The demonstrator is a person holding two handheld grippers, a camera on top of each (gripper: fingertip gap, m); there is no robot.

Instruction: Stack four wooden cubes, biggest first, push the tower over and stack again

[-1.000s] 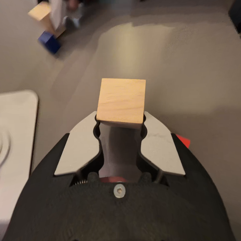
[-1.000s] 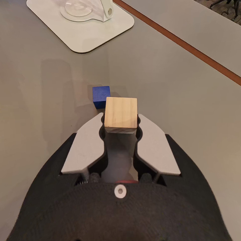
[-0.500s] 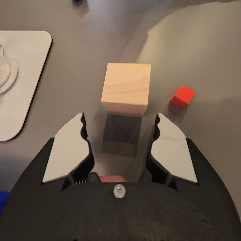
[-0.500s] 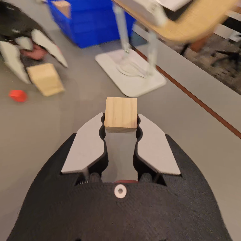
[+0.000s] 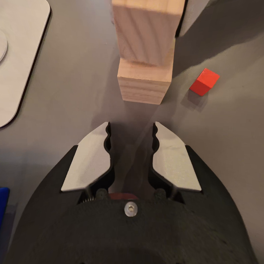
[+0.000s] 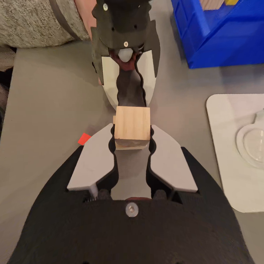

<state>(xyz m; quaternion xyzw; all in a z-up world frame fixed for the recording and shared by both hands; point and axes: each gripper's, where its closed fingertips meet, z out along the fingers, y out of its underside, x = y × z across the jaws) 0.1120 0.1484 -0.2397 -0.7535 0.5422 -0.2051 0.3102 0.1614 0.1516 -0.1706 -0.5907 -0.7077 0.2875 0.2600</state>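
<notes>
A large wooden cube (image 5: 144,84) stands on the grey table (image 5: 71,85). My left gripper (image 5: 131,125) is open and empty, a short way back from it. My right gripper (image 6: 132,127) is shut on a smaller wooden cube (image 6: 132,122) and holds it on or just above the large cube (image 6: 128,147); I cannot tell if they touch. The held cube (image 5: 147,31) is blurred in the left wrist view. A small red cube (image 5: 204,81) lies to the right of the large cube; it also shows in the right wrist view (image 6: 84,138). The left gripper (image 6: 130,105) faces the right one.
A white mat (image 6: 228,142) with a clear round base lies beside the cubes, also in the left wrist view (image 5: 21,57). A blue bin (image 6: 221,35) stands behind it. A person's grey sleeve (image 6: 35,21) is at the table edge. A blue thing (image 5: 3,200) shows at lower left.
My left gripper set the large cube on the table, opened and drew back. My right gripper carried its cube away from the blue cube and over the large cube.
</notes>
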